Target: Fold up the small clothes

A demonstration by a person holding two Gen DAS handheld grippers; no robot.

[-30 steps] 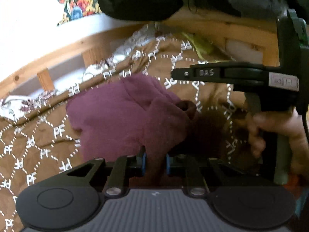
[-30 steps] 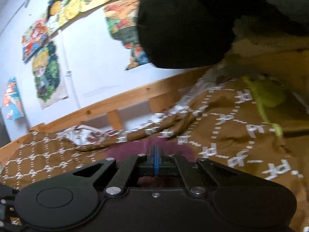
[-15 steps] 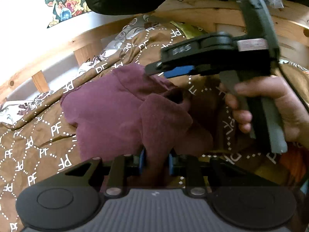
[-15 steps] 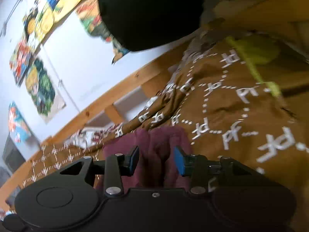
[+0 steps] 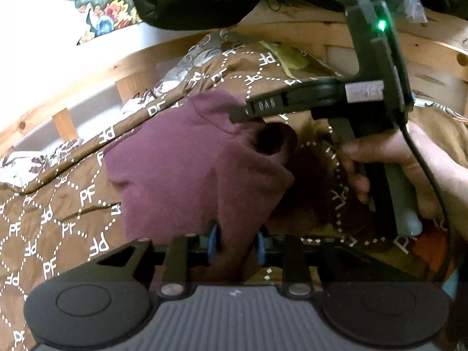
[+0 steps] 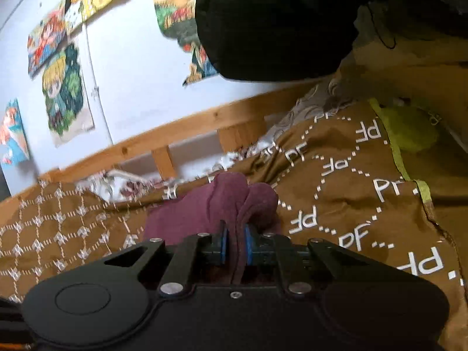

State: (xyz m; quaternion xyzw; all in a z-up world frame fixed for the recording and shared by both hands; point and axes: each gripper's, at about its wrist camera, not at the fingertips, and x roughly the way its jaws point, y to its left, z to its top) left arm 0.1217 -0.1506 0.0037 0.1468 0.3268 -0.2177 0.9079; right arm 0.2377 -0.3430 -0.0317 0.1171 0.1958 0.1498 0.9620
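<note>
One garment: maroon, soft knit, lying bunched on the bed's brown quilt, which is printed with white "PF" lettering. Long axis in the left wrist view runs from the near edge of the picture up and away toward the wooden rail; a dark tubular opening shows at its far right end.

Two claws. Left claw: blue pads partly closed, a fold of the garment pinched between them at the near end. Right claw: pads narrowly apart with a maroon fold gripped between; in the left wrist view its tip sits on the far right end of the garment, beside the opening.

One hand visible, on the right claw's handle.

Posters on the white wall: at least five.

One black bundle hanging overhead.
</note>
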